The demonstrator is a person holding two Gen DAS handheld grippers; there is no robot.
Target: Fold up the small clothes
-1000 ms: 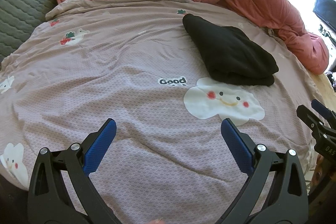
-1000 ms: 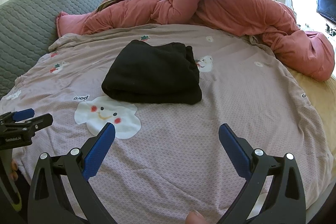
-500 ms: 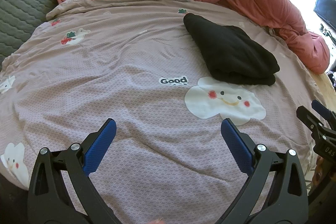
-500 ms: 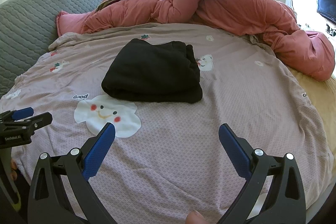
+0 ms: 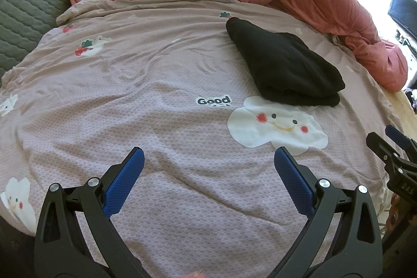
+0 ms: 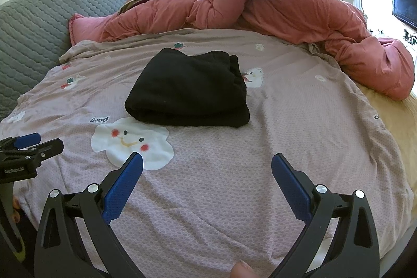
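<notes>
Black garment (image 6: 187, 93) lying folded into a compact, thick bundle on the mauve bedspread (image 6: 234, 186), just above a smiling cloud print (image 6: 133, 145). Appears finished, layers stacked with a rounded fold facing forward; no other loose clothes visible. Left gripper (image 5: 208, 184) and right gripper (image 6: 207, 184) hovering low over the bed, well short of the bundle, jaws spread wide, grasping nothing. Pink duvet (image 6: 273, 14) heaped behind.
</notes>
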